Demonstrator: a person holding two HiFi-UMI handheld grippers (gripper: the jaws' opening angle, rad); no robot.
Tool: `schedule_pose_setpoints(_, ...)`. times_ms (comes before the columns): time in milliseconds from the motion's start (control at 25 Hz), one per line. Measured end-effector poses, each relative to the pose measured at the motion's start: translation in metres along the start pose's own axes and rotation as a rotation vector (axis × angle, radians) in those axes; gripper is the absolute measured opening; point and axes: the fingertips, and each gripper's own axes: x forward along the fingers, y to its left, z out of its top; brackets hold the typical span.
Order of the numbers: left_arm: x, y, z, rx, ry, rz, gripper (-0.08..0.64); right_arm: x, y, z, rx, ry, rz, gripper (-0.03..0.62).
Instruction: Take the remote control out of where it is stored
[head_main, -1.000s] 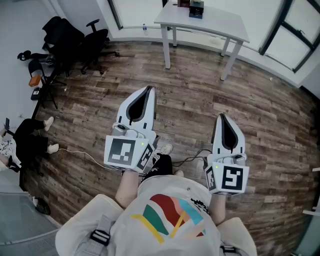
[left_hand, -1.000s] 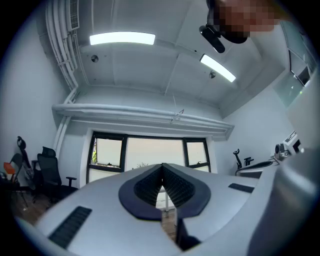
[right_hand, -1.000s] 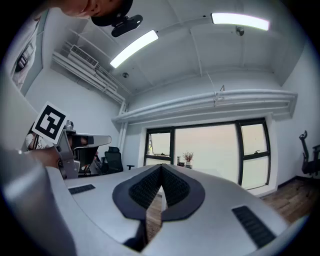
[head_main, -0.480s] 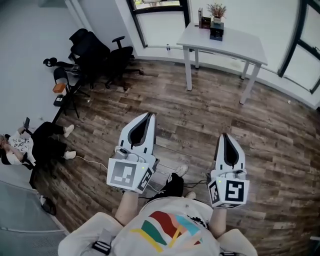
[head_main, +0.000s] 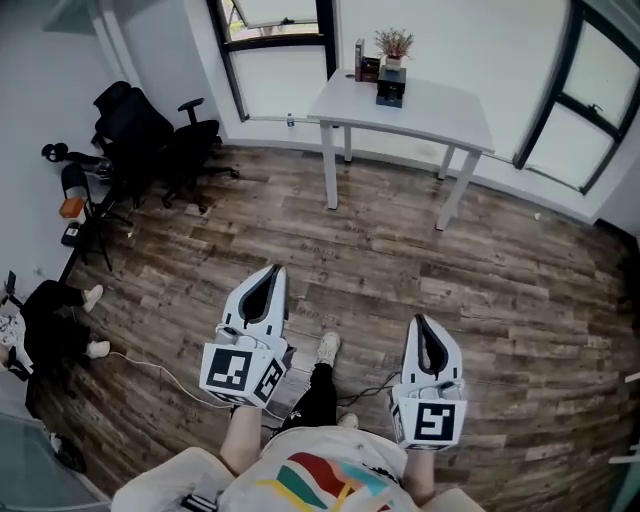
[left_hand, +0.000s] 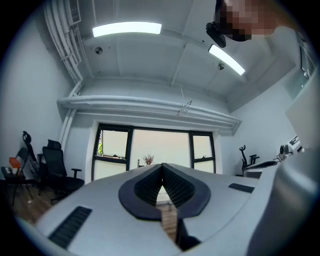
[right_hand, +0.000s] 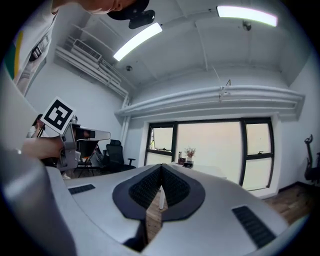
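No remote control shows in any view. In the head view my left gripper (head_main: 276, 270) and my right gripper (head_main: 419, 320) are held side by side over the wooden floor, both pointing toward a white table (head_main: 445, 108) by the window. Each one's jaws are shut with nothing between them. The left gripper view looks along the left gripper (left_hand: 162, 165) toward the window. The right gripper view shows the right gripper (right_hand: 161, 165) aimed at the same table (right_hand: 212, 172). A small black box (head_main: 391, 88) and a potted plant (head_main: 392, 42) stand on the table.
Black office chairs (head_main: 150, 130) stand at the left wall, and a person (head_main: 45, 315) sits on the floor further left. A cable (head_main: 150, 357) runs across the floor planks near my feet. Windows line the far wall.
Both grippers sit lower in the head view than before and stay shut. The table and window now show more fully at the top of the view.
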Motion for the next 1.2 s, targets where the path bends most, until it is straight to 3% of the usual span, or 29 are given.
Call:
schedule_pose_setpoints(320,0.122,0.026,-0.031,-0.086,0.001,-0.065,0.008,0.094,-0.051,-0.016,-0.005,0.051,-0.073,-0.011)
schedule_pose_setpoints(640,0.234,0.104,-0.012,-0.097,-0.028,-0.099,0.008,0.238,-0.07,0.017,-0.025,0.03,-0.111,-0.011)
schedule_pose_setpoints(840,0.288,0.14,-0.008,-0.116,-0.043,-0.12,0.008,0.309,-0.058,0.045,-0.11,-0.027,-0.089,-0.01)
schedule_pose_setpoints(1000,0.313,0.147,-0.004,-0.101,-0.048,-0.128,0.008,0.341,-0.065,0.038,-0.066,-0.011,-0.068,-0.011)
schedule_pose_setpoints(1200,0.356,0.165,-0.02,-0.227,-0.044,-0.126,0.008,0.4,-0.078,0.023,-0.082,0.011,-0.027,-0.011)
